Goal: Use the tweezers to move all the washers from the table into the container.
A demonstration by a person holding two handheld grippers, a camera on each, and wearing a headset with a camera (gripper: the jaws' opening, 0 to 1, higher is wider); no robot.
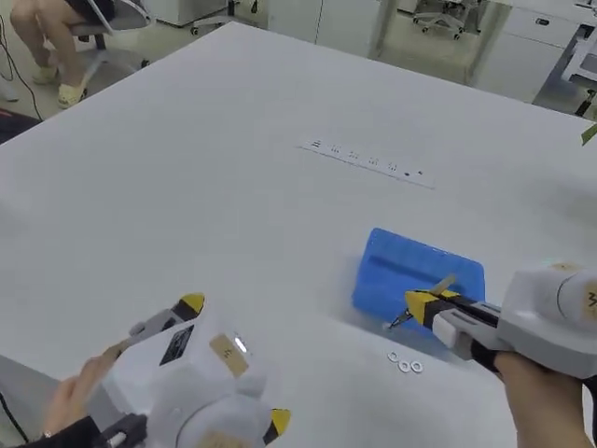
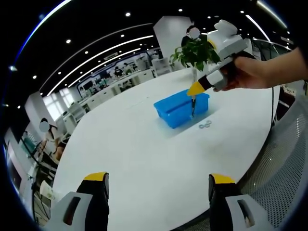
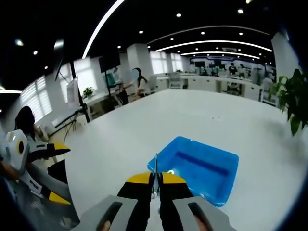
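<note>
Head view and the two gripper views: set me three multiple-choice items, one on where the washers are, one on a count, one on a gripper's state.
1. Where do the washers lie?
A) on the table, just beside the blue container
B) inside it
C) on the floor
2. How many washers show?
A) one
B) six
C) three
3. How does the left gripper stand?
A) shut on tweezers
B) open, holding nothing
C) shut on a washer

Key:
1 A: the rings rest on bare white tabletop near the container's edge.
2 C: the head view shows three rings in a short row.
3 B: its jaws stand wide apart with only table between them.
</note>
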